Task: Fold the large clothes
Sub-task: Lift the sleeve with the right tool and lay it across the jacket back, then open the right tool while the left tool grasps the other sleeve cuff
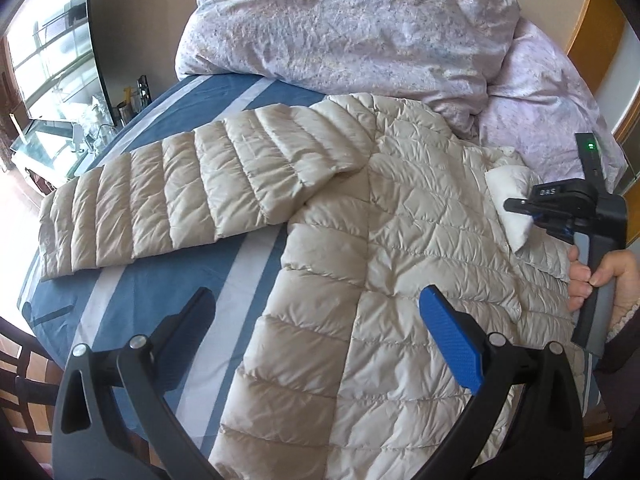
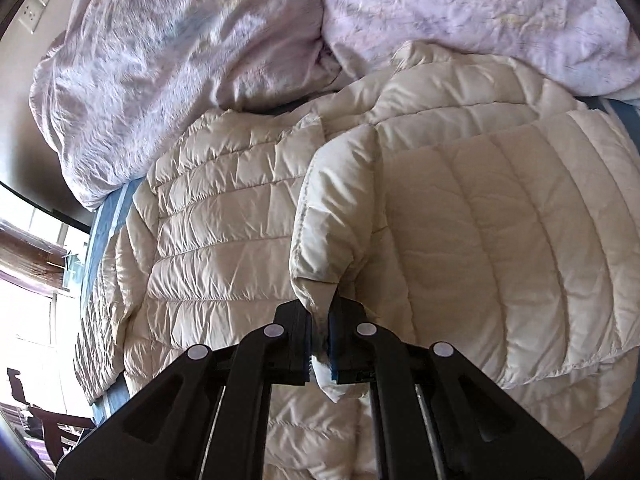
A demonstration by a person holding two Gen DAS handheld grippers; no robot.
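Now right tongs clamped on the cream puffer jacket's sleeve cuff, left tongs wide apart above it.

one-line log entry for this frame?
stage: folding jacket | right tool: shut on sleeve, over jacket body | left tool: open, empty | left sleeve: flat on bed

A rumpled lilac duvet with a fine speckled print is heaped at the far edge of the bed, whose blue sheet with broad white stripes lies bare toward the left edge. Beyond that edge stand a bright window and a glass-topped stand crowded with small bottles. A white wall socket sits high on the wall.
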